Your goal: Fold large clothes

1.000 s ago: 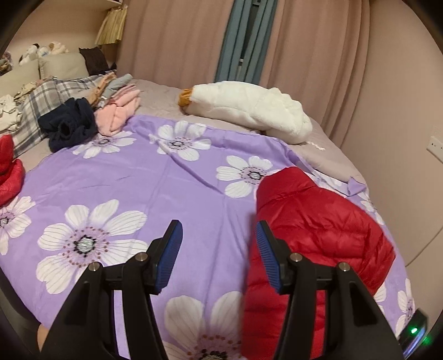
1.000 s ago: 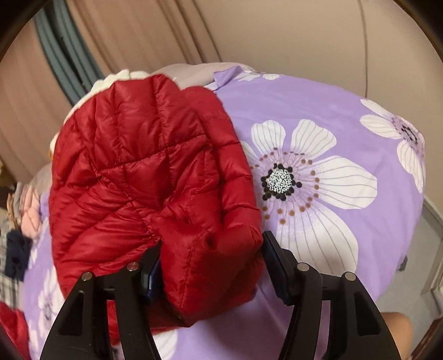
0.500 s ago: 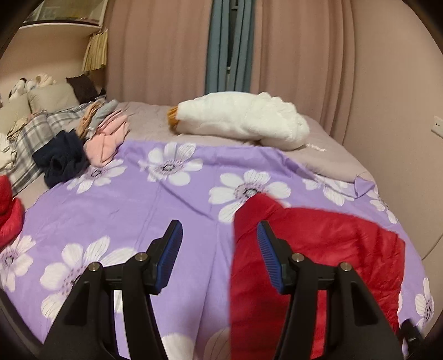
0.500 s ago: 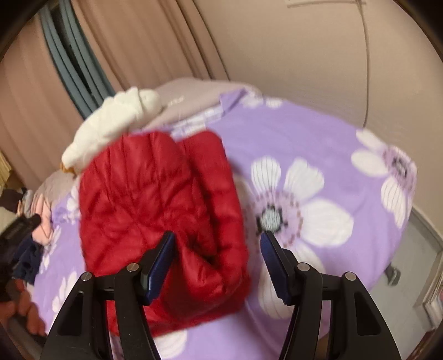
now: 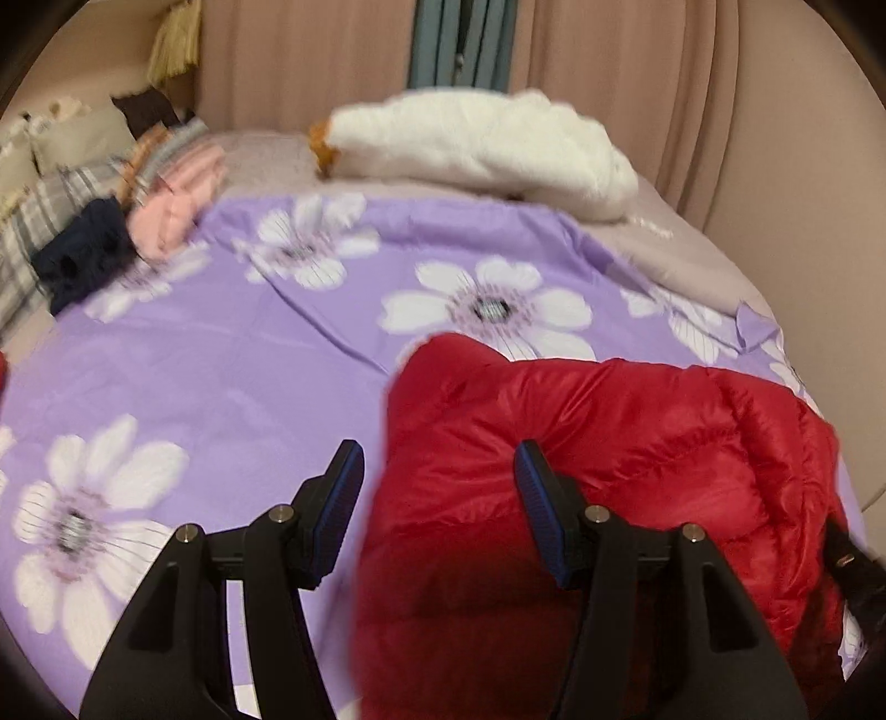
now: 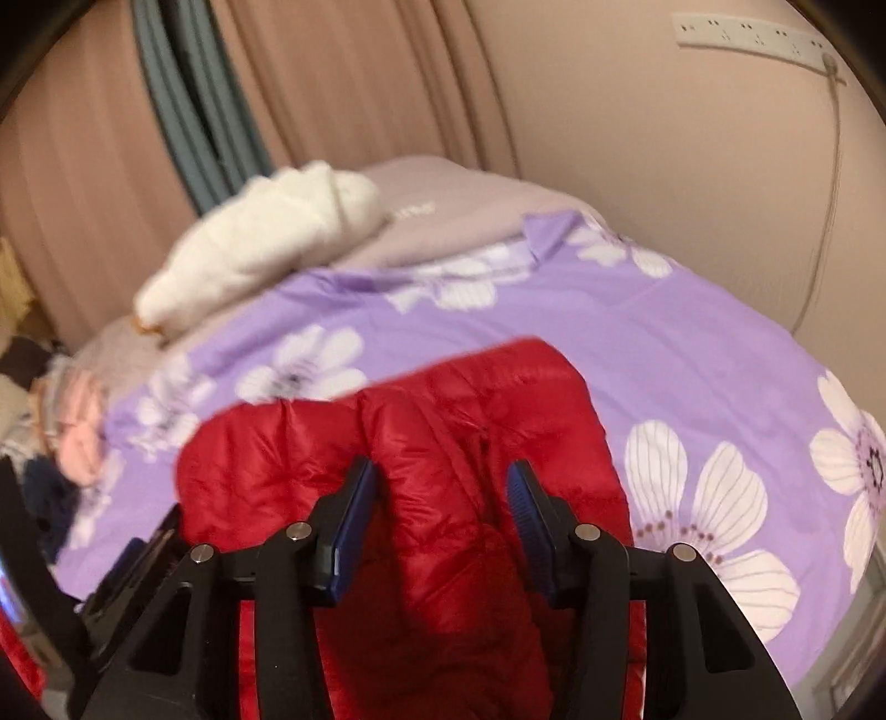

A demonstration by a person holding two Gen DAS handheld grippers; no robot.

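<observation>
A red puffer jacket [image 5: 637, 443] lies bunched on the purple flowered bedspread [image 5: 221, 360], near its right side. My left gripper [image 5: 440, 498] is open, and the jacket's left edge sits between its jaws, clear of the left pad. In the right wrist view the jacket [image 6: 487, 399] rises as a fold between the jaws of my right gripper [image 6: 443, 498]. Those jaws are closing around the fold, and I see no pad pressing into it. The black body of the other gripper [image 5: 853, 565] shows at the jacket's far right.
A white fluffy garment [image 5: 487, 138] lies at the far edge of the bed by the curtains. A pile of folded pink and striped clothes [image 5: 171, 205] and a navy item [image 5: 83, 255] sit at the far left. A wall with a power strip [image 6: 758, 33] bounds the right.
The left gripper has moved down and to the right, so the jacket's edge now lies between its jaws. The right gripper pulled back and up from the jacket, and its jaws stand narrower.
</observation>
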